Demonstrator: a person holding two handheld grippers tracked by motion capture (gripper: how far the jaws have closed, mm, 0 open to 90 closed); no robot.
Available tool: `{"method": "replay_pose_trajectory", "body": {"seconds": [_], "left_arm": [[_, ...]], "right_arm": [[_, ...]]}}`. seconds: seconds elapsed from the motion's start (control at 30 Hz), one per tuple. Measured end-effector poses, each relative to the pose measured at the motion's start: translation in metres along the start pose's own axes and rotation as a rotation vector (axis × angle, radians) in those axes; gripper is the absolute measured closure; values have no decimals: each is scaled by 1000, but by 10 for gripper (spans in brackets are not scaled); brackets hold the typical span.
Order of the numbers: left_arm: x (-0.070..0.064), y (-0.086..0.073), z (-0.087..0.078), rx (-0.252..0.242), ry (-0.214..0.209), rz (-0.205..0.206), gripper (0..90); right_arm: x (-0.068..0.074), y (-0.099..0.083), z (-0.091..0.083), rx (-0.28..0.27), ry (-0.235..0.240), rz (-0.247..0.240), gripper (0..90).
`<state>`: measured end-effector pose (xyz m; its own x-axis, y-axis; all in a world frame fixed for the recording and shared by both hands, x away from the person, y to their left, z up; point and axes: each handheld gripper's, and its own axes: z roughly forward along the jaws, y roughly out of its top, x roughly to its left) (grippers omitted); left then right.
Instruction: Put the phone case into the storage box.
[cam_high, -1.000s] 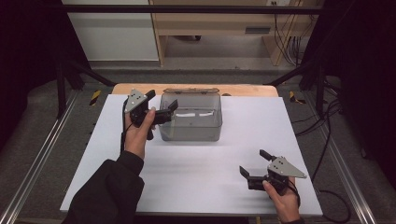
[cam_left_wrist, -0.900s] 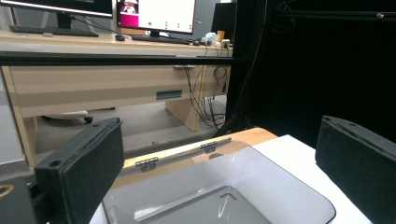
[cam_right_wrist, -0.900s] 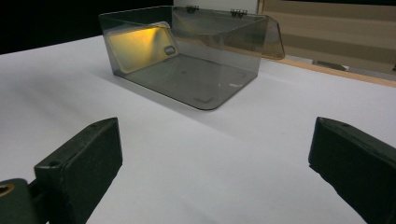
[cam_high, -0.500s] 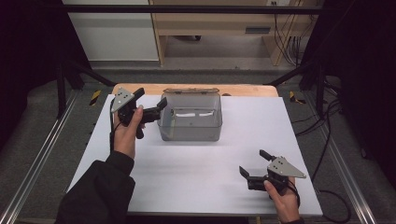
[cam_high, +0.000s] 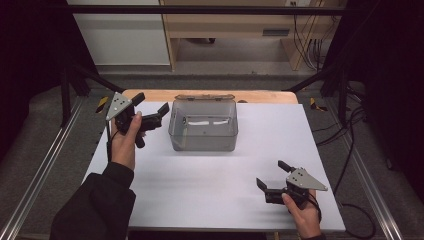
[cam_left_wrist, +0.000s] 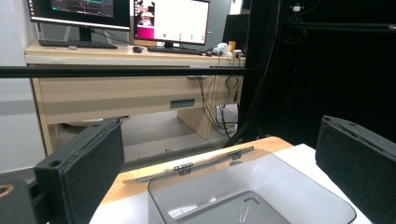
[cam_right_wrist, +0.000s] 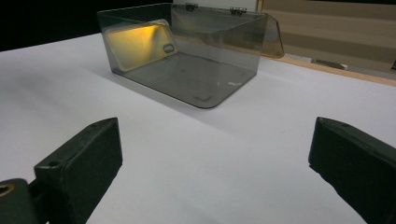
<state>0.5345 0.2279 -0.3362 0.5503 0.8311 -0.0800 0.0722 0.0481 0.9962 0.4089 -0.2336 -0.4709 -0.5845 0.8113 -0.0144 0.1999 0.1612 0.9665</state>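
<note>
Counts: one box, one lid, two grippers, one counter.
Box: sits on the counter toward its far edge, a little left of the middle; smoky see-through plastic, rectangular with rounded corners, open at the top, nothing in it that I can make out.
Lid: same tinted plastic, swung back behind the box on two small dark hinges, lying out over the far edge of the counter.
Left gripper: held up off the counter near the far left corner, just beside the box's left wall and not touching it; jaws released, spread wide, nothing between them. In the left gripper view the box rim lies below and ahead between the jaws.
Right gripper: low over the near right corner, well apart from the box; jaws released and bare. The right gripper view looks across plain counter to the box.
Counter: smooth matt white sheet, with a strip of pale wood along the far edge.
In the way: nothing lies between either gripper and the box.
Jaws: black, blocky, with a rough padded face.
Around: a wooden desk with monitors stands beyond the far edge.
</note>
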Motion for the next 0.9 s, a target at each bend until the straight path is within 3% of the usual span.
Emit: {"method": "replay_pose_trajectory", "body": {"seconds": [0.23, 0.33, 0.37, 0.4, 0.9], "left_arm": [[9, -2, -10, -8, -6, 5, 10], [12, -4, -15, -18, -32, 13, 9], [14, -5, -18, -14, -11, 10, 10], [15, -6, -19, -23, -22, 10, 10], [37, -18, -49, -46, 33, -18, 10]], "right_arm": [[0, 0, 0, 2, -1, 2, 31], [0, 0, 0, 2, -2, 0, 31], [0, 0, 0, 1, -2, -2, 31], [0, 0, 0, 1, -1, -2, 31], [1, 0, 0, 5, -2, -2, 31]]}}
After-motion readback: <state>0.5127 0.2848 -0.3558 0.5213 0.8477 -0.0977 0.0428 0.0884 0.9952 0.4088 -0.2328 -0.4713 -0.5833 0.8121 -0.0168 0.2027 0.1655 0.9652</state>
